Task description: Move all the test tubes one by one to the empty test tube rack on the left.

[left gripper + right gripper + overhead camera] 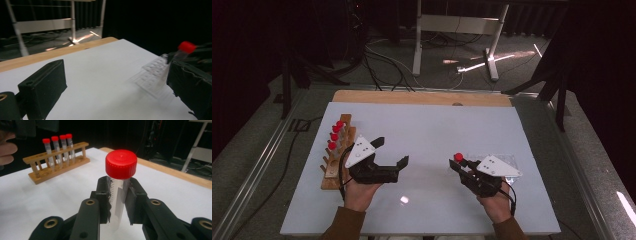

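- High view: I am holding a two-jaw gripper in each hand over the white table (427, 130). At lower right of the frame, my right gripper (460, 165) is clenching a red-capped tube (458, 157), cap uppermost. At lower left, my left gripper (391, 151) is standing spread wide with nothing between its jaws, just beside the wooden rack (337, 156) at the left edge, where more red-capped tubes are sitting in a row. A clear tray (507, 162) is lying under my right hand.
- Left gripper view: my jaws are rising from the bottom corners, well apart and bare. The tube (183, 50) is showing at the right edge of the frame, blurred, with the tray (152, 75) below it.
- Right gripper view: my jaws are pressing on the clear barrel of the tube (120, 182), dead centre, below its cap. The rack (57, 162) is standing at upper left, four tubes at one end and empty holes toward the other.
- Risk, as I judge it: the smooth barrel is being pinched on a narrow strip, so a quick swing toward the rack could be letting it slip or tilt; a tilted tube would be catching the rack's top rail rather than dropping into a hole.
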{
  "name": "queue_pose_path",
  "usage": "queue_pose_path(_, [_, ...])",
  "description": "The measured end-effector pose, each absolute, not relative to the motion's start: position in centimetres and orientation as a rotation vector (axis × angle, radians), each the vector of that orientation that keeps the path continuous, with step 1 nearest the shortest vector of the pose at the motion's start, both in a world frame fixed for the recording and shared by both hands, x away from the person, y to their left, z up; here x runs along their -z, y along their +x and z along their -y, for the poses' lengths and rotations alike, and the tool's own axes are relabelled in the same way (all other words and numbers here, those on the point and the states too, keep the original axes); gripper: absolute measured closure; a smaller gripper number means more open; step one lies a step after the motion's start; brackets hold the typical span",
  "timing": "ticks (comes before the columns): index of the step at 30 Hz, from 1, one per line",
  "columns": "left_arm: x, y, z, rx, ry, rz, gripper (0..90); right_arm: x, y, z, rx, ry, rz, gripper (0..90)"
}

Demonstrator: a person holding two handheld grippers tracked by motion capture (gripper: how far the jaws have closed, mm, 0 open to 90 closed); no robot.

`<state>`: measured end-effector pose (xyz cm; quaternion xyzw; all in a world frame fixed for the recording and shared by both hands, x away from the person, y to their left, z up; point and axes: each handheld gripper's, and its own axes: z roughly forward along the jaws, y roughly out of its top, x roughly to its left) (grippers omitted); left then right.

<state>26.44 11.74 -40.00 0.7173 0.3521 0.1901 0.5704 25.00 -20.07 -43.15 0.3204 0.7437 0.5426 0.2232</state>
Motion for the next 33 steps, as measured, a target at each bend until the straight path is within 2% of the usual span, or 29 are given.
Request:
queue_pose_path(15, [40.5, 27.2, -6.0, -0.334, 1.755, -0.754, 9.3, 44.3, 25.1, 18.7, -1.477, 0.884, -2.118, 74.9])
queue_pose_path(18, [40.8, 27.2, -4.8, -0.294, 1.777, -0.706, 19.9, 44.4, 25.1, 18.5, -1.473, 0.882, -2.128, 74.9])
queue_pose_path(26, [41.4, 27.4, -2.6, -0.198, 1.814, -0.619, 55.5, 44.8, 25.2, 18.3, -1.467, 0.885, -2.15, 74.9])
queue_pose_path(33, [41.7, 27.5, -1.9, -0.189, 1.847, -0.606, 68.9, 44.9, 25.2, 18.2, -1.462, 0.883, -2.163, 74.9])
